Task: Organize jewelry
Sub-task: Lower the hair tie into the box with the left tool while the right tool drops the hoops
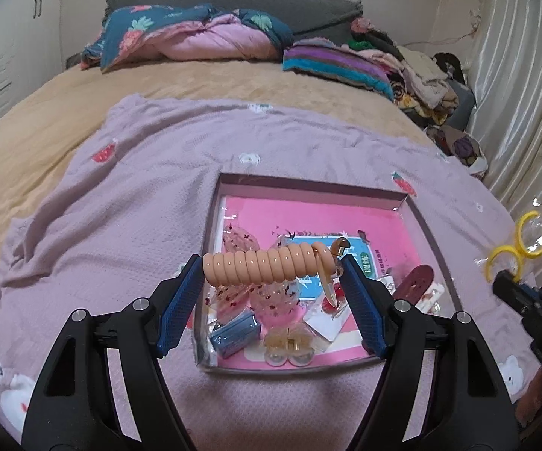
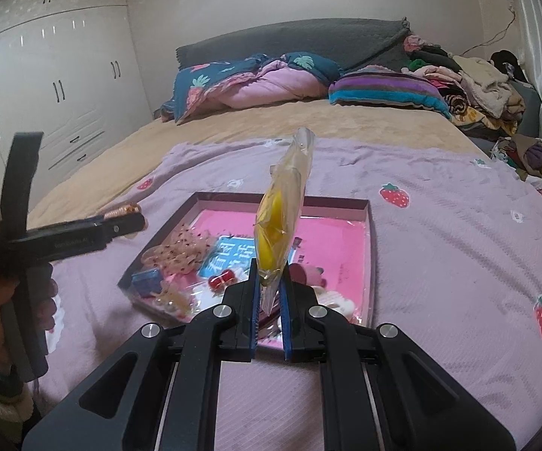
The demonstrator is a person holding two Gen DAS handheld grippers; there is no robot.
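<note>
The room is being lit softly and evenly, with glare being thrown off the wardrobe [image 2: 45, 86] doors. Edges are being bent and darkened by the fisheye lens. Fine detail is being slightly blurred.

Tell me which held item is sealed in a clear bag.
The yellow rings, pinched in the right tool; the left tool's peach coil is bare.

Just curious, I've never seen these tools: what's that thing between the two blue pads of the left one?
A peach spiral hair tie spans the gap between the left gripper's blue pads, above the pink box, seen in the left wrist view.
</note>
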